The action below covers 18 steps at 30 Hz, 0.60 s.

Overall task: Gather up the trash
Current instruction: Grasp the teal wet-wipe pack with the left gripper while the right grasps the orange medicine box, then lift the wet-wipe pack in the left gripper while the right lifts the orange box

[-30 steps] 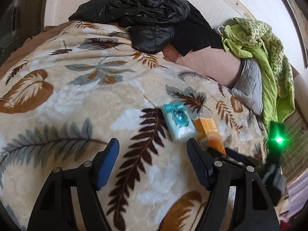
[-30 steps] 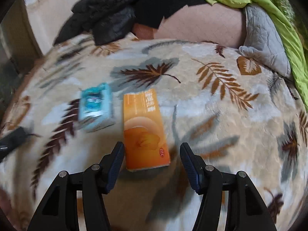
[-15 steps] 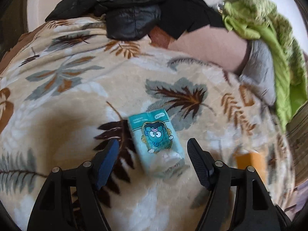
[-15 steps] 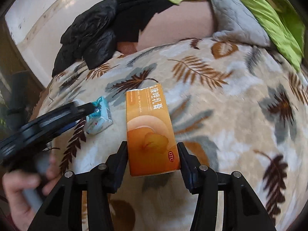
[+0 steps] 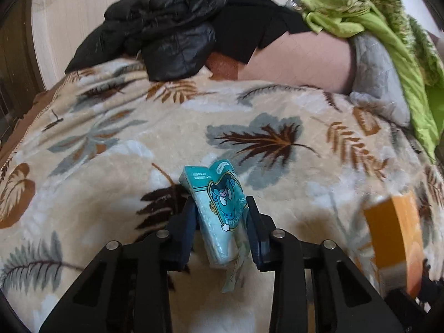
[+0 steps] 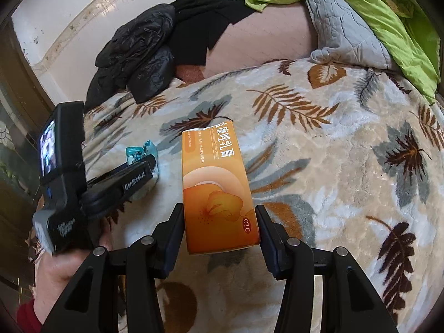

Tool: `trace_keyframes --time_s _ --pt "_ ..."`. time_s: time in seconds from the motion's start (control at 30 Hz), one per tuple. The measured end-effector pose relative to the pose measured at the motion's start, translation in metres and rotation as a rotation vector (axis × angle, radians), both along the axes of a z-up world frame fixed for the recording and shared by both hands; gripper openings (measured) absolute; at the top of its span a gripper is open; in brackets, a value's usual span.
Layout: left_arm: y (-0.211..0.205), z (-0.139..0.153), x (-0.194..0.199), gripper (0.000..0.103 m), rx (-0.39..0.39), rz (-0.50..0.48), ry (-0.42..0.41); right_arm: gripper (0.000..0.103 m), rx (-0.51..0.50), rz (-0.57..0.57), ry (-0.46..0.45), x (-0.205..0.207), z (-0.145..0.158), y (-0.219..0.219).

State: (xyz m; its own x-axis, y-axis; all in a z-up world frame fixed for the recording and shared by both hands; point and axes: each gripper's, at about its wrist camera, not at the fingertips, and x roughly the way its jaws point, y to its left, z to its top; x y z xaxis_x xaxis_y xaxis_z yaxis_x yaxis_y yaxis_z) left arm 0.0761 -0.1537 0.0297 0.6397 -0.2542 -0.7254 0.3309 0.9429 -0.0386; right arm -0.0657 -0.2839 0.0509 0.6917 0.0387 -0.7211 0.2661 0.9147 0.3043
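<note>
Two close wrist views, shared blanket (image 5: pixel 111 149).

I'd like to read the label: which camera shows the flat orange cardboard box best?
The right wrist view: the flat orange cardboard box fills the centre, print sharp. The left wrist view shows only a blurred corner at its right edge.

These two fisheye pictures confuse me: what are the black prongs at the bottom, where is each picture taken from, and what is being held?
No robot arm here: a person holds a two-finger gripper in each hand, each carrying a forward-looking camera. The prongs are the fingers. The left wrist view shows the left gripper shut on a teal tissue packet. The right wrist view shows the right gripper clamping an orange ointment box; the left gripper appears at its left edge. Underneath lies a leaf-patterned blanket, with a black jacket and green cloth beyond.
</note>
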Motion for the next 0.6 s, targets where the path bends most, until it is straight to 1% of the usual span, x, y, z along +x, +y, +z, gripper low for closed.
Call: trace_keyframes --time_s 0.13,0.27,0.37,0.43,0.6 --pt "0.008 0.018 -0.036 0.032 0.019 -0.018 -0.07 0.054 -0.031 -0.01 -0.051 -0.021 0.014 0.005" --pt "0.025 0.042 -0.069 0.032 0.011 -0.014 -0.126 0.054 -0.035 -0.016 -0.076 -0.055 0.018 0.009" --pt "0.039 0.055 -0.095 0.032 -0.008 -0.014 -0.137 0.054 -0.04 -0.005 -0.075 -0.074 0.019 0.014" --pt "0.047 0.062 -0.115 0.032 -0.016 -0.024 -0.147 0.054 -0.039 0.003 -0.092 -0.088 0.022 0.017" --pt "0.064 0.063 -0.165 0.032 0.021 -0.056 -0.163 0.054 -0.042 0.041 -0.122 -0.118 0.026 0.028"
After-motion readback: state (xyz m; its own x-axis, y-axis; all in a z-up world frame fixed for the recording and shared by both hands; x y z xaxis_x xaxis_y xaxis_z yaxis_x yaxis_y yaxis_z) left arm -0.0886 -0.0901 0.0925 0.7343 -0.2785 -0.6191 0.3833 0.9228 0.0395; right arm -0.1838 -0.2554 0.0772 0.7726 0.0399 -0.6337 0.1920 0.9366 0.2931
